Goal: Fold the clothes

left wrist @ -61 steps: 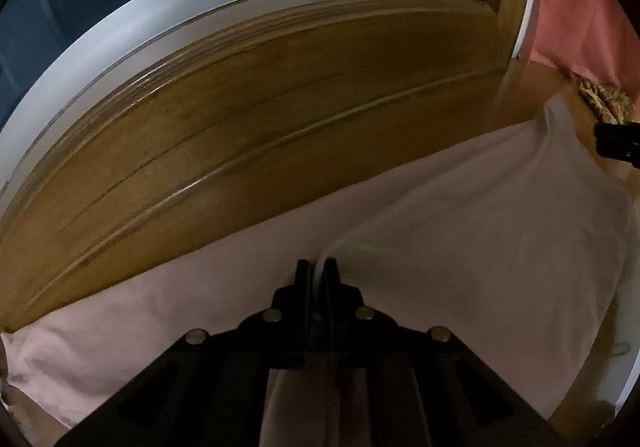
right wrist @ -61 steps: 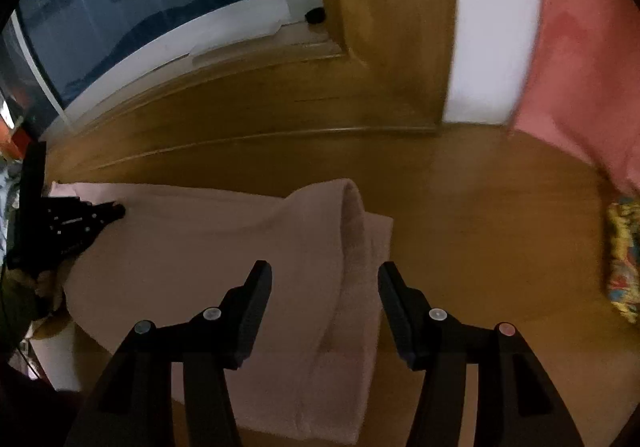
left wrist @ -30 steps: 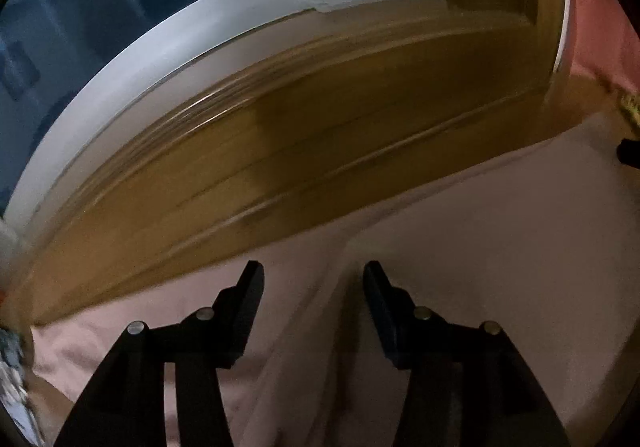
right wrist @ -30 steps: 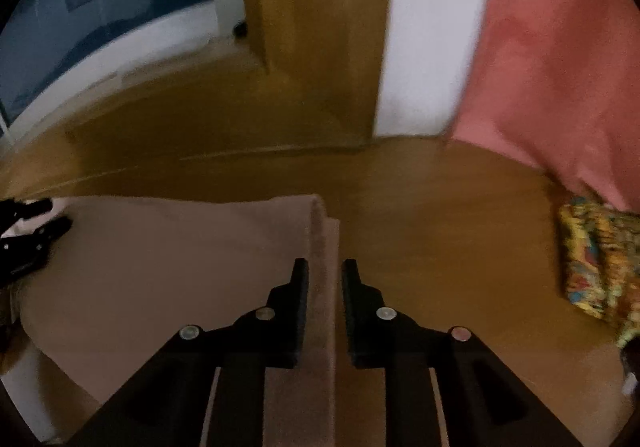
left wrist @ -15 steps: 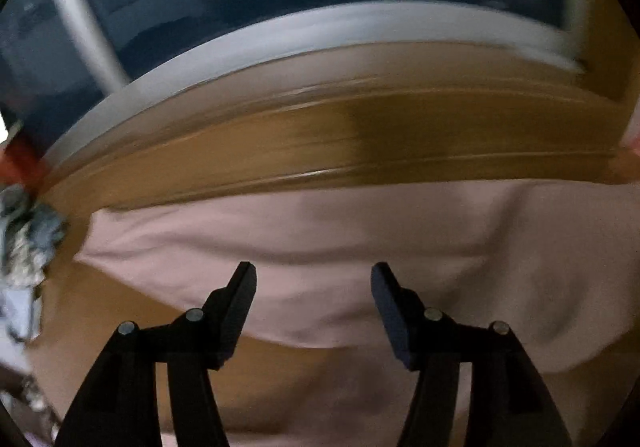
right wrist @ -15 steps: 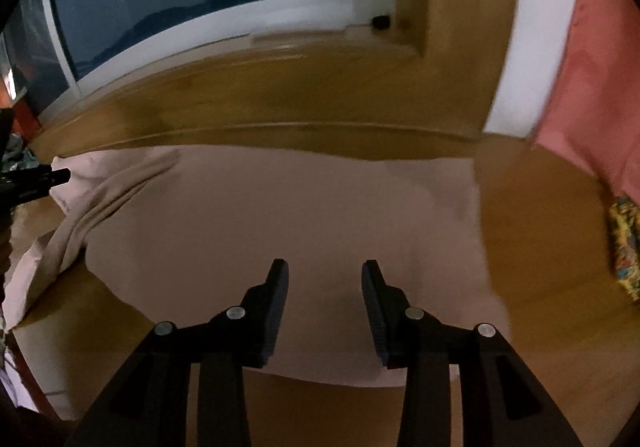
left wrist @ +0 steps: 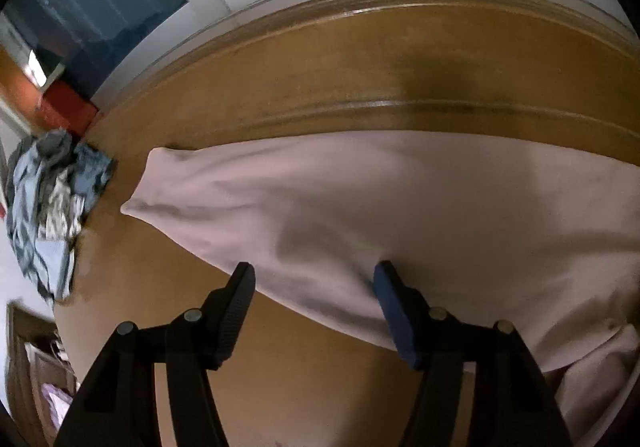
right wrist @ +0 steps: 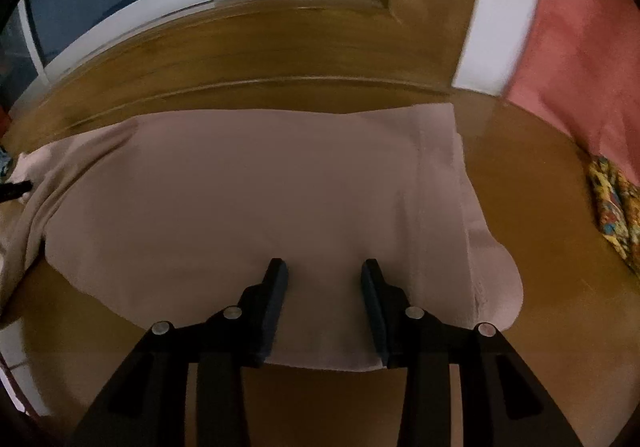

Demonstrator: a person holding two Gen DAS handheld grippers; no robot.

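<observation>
We find the pink cloth (right wrist: 256, 199) lying flat on the wooden table (right wrist: 540, 247), already doubled over, with a stitched hem running down its right side and a rounded flap past it. The right gripper (right wrist: 324, 271) hangs over the near edge with its jaws roughly half apart; they have just been opening, and nothing is pinched between them, the fabric lying below them rather than in them. The left gripper (left wrist: 314, 273) hangs over the near left edge of the cloth (left wrist: 400, 207), jaws wide and just now opening further, also empty; one finger sits over bare wood, the other over fabric. We judge both hands are placed along the near edge so as to take it for a next fold away from us, though that is a guess. Off to the left a crumpled grey-blue garment (left wrist: 48, 207) waits on the table, and at the far right a patterned fabric (right wrist: 612, 207) lies near a red cushion (right wrist: 580, 47). Limits: the light is dim, the cloth's right end is cut off in the left view, its left end bunches out of frame in the right view, and we cannot count the layers.
</observation>
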